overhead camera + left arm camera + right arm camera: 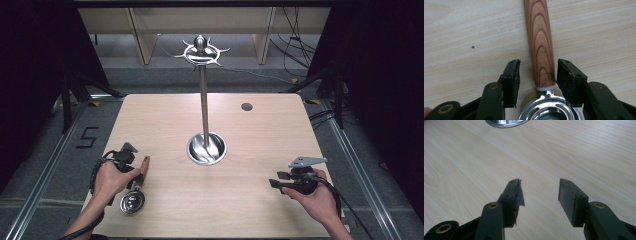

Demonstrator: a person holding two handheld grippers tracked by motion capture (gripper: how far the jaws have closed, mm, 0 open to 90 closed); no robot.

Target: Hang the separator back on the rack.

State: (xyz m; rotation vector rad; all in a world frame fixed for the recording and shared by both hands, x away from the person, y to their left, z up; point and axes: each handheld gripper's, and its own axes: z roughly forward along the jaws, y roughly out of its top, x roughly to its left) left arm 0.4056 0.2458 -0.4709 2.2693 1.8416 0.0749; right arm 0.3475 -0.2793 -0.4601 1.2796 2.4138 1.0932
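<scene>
Step in hand, by the look of it: picking up the wooden-handled strainer (136, 192) lying flat at about 7 o'clock on the table (260, 200), metal bowl toward the near edge, handle pointing to roughly 1 o'clock. Left gripper (134, 170) lowered over it, jaws spread wide and straddling the strainer (542, 50) just above the white collar where wood meets metal; right-hand pad apparently touching or nearly touching the handle, left-hand pad clearly apart, so nothing clamped yet. Right gripper (277, 185) parked at about 4 o'clock, jaws likewise wide, holding nothing, bare wood between the pads. At table centre, a tall metal stand (203, 100) with hooks on top, rising from a round dish base. Next move, as judged: centre the handle between the 2 pads, close firmly, then lift level, probably toward a hook on the stand.
</scene>
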